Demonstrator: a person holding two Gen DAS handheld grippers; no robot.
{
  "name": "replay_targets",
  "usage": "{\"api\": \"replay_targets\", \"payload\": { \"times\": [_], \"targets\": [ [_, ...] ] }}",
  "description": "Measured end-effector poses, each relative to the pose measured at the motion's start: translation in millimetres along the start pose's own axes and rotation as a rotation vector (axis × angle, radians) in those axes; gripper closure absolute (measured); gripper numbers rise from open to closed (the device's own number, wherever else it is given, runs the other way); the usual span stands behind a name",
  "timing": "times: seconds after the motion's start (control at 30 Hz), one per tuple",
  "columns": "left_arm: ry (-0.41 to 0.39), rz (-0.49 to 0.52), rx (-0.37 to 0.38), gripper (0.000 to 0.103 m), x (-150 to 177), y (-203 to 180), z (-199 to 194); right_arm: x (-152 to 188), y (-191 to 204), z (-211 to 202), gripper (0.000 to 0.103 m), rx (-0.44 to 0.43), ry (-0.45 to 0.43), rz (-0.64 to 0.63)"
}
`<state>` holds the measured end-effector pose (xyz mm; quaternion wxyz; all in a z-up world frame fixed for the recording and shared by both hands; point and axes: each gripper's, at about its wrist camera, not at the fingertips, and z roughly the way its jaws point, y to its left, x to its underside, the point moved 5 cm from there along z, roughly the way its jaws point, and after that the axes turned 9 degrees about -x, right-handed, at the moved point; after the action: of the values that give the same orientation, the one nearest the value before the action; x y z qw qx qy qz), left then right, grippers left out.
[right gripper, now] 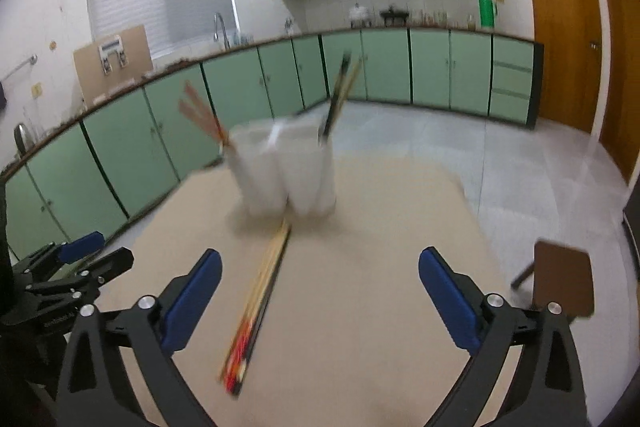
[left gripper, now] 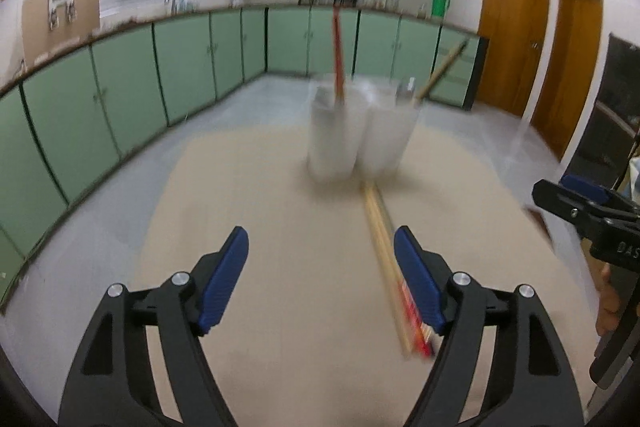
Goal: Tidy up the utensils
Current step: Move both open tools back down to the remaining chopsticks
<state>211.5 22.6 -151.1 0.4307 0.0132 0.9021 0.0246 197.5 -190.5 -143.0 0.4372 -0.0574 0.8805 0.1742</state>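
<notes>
Through the left wrist camera we see our left gripper (left gripper: 320, 279) with its jaws spread and nothing between them. The bundle of chopsticks (left gripper: 390, 267) lies flat on the beige table (left gripper: 248, 195), running away from us toward two white cups (left gripper: 360, 131); the sticks' near end sits just inside our right-hand finger (left gripper: 418, 283), though blur keeps us from telling whether it touches. A red stick (left gripper: 339, 55) stands in the left cup, a wooden one (left gripper: 440, 67) leans out of the right. The other gripper shows at the right edge.

Through the right wrist camera our right gripper (right gripper: 320, 299) stands wide open and empty as well. Here the same chopsticks (right gripper: 258, 303) lie between the jaws, nearer the left finger (right gripper: 192, 297), their far tips almost at the foot of the cups (right gripper: 288, 171). The left cup holds reddish sticks (right gripper: 200, 115), the right one a dark-and-tan pair (right gripper: 340, 91).

We judge the step to be picking sticks off the table. To do it well, we should centre one gripper over the bundle, come down until the pads straddle a single kind, and close near the coloured ends, where the sticks can be told apart. We should lift level, keep clear of the cups so we don't tip them, and match colour to cup.
</notes>
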Motion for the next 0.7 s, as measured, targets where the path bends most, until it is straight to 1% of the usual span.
{"api": "replay_targets", "payload": {
  "times": [0.07, 0.2, 0.27, 0.3, 0.43, 0.57, 0.67, 0.7],
  "targets": [
    [0.061, 0.01, -0.009, 0.029, 24, 6, 7, 21, 3, 8, 0.006, 0.004, 0.047, 0.004],
    [0.126, 0.035, -0.034, 0.029, 59, 10, 12, 58, 11, 23, 0.006, -0.009, 0.124, 0.016],
    [0.149, 0.03, -0.036, 0.029, 69, 13, 13, 71, 16, 28, 0.007, -0.006, 0.149, 0.011],
    [0.158, 0.03, -0.04, 0.029, 73, 14, 14, 76, 18, 30, 0.007, -0.006, 0.161, 0.01],
    [0.171, 0.034, -0.044, 0.029, 83, 19, 15, 91, 29, 37, 0.016, -0.016, 0.204, -0.004],
    [0.171, 0.032, -0.041, 0.029, 83, 20, 13, 97, 38, 43, 0.025, -0.017, 0.234, -0.034],
    [0.173, 0.033, -0.041, 0.029, 84, 16, 14, 104, 40, 49, 0.03, -0.003, 0.262, -0.053],
    [0.174, 0.033, -0.039, 0.029, 85, 16, 14, 105, 40, 49, 0.03, 0.004, 0.263, -0.058]
  ]
}}
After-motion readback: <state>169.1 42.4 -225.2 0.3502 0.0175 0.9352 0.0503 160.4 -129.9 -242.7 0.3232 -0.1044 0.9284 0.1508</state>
